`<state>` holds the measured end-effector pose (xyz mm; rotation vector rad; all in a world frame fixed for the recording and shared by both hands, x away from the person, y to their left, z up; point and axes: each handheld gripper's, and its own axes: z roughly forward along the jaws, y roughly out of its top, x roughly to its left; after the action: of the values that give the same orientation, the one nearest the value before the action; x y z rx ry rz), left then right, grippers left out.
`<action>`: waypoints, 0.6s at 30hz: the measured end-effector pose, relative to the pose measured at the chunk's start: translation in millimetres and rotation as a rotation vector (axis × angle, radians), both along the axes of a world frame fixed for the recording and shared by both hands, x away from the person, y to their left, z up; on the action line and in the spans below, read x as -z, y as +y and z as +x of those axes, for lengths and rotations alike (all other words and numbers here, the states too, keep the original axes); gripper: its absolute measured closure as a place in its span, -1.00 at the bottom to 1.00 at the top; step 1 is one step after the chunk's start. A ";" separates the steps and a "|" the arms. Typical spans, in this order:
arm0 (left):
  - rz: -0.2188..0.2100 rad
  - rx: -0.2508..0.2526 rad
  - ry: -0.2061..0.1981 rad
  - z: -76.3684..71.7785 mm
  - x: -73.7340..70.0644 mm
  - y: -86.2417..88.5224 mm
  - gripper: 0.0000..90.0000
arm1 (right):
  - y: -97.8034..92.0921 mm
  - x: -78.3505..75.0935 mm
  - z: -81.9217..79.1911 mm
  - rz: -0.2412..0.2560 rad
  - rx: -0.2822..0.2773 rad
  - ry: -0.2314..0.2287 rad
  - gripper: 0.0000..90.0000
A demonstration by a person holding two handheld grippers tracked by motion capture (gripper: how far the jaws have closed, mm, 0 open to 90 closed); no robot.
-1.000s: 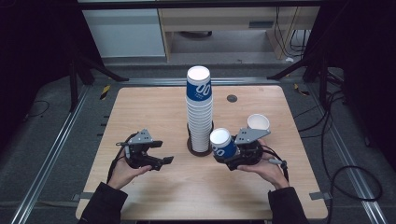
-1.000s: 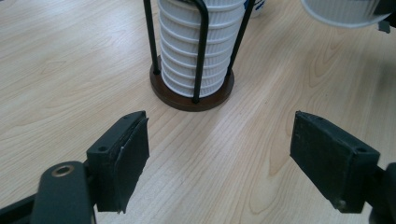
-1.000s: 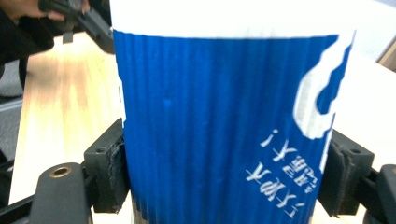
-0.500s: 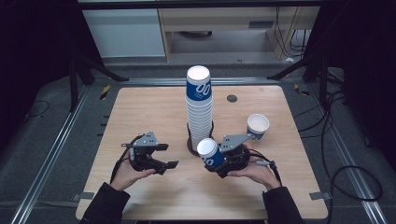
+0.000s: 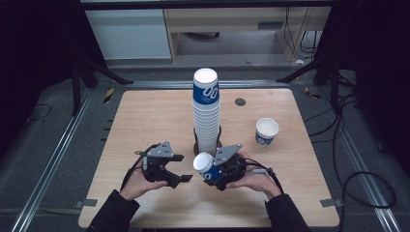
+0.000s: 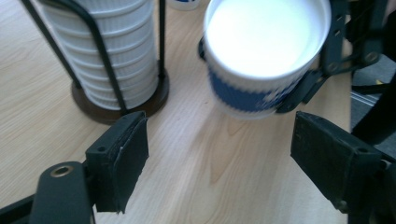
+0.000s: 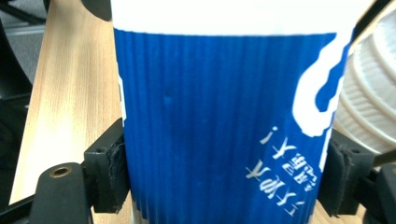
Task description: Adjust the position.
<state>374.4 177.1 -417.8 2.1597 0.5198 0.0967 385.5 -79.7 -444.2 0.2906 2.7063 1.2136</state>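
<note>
Right gripper [image 5: 214, 172] clamps a blue-and-white paper cup [image 5: 205, 166] by its ribbed wall, low over the wooden table [image 5: 145, 116] just in front of the cup stack [image 5: 206, 113] in its wire holder [image 6: 116, 100]; the cup is tipped, mouth toward the left gripper [image 5: 180, 174], whose jaws stand wide and empty. Judgement: a handover is in hand. Recommended: left jaws close squarely on the cup's sides below the rim, with light pressure to avoid crushing; right jaws release only once that grip is firm. A second cup [image 5: 266, 131] stands well apart.
</note>
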 end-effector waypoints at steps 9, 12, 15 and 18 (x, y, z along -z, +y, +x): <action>0.013 0.034 0.000 -3.5 -1.6 -11.1 -0.59 | 16.8 9.5 -3.5 -0.055 -0.042 0.002 -0.54; 0.020 0.047 0.005 -3.5 -0.7 -13.1 -0.59 | 19.8 11.3 -4.6 -0.066 -0.044 0.002 -0.54; 0.027 0.059 0.018 -3.3 1.6 -16.8 -0.59 | 22.6 12.5 -5.8 -0.070 -0.056 0.001 -0.54; 0.044 0.074 0.028 -3.6 4.5 -21.9 -0.59 | 25.4 13.8 -7.9 -0.068 -0.060 0.004 -0.54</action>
<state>370.8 155.2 -422.3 2.2234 0.4568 0.0377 377.6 -54.3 -458.0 0.2044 2.7718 1.1340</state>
